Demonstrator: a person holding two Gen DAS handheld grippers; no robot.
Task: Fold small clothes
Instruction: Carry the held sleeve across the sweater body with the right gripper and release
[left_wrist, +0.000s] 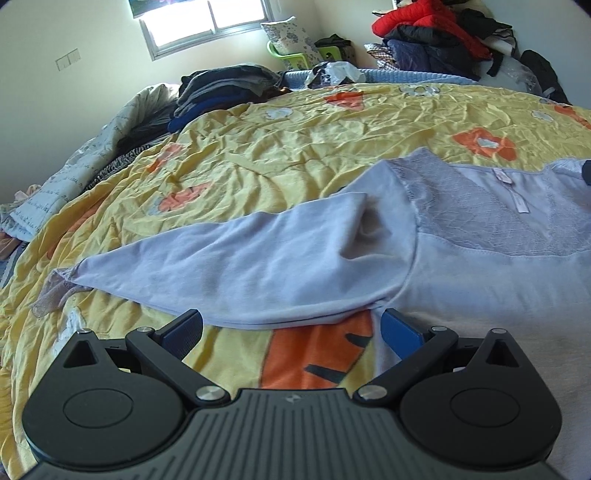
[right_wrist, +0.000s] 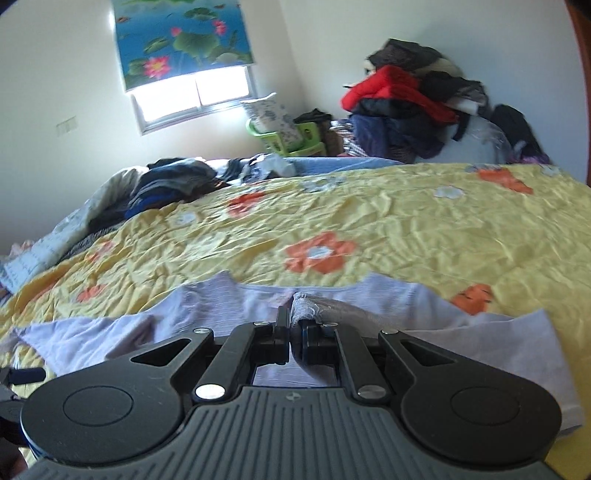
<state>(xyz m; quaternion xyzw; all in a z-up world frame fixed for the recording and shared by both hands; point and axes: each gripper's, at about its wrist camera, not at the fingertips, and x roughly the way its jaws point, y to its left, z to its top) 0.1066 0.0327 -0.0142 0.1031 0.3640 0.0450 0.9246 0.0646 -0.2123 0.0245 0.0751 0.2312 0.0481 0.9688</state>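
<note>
Left view: my left hand-held gripper (left_wrist: 291, 328) hangs released over the lavender top (left_wrist: 461, 258), spread on the yellow bed quilt (left_wrist: 277, 147). Right view: my right hand-held gripper (right_wrist: 294, 325) is clenched on its lace cuff (right_wrist: 308, 304).

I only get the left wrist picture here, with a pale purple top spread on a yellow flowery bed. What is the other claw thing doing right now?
Observer: The right gripper is shut on a lacy edge of the purple top.
Operator: Is it lifting much cloth?
Observer: Only a small bunch of lace sticks up past its fingers.
Operator: And my left one?
Observer: The left gripper stands open, empty, its tips near the sleeve.
Operator: Anything above the window?
Observer: A blue blind printed with pink lotus flowers.
</note>
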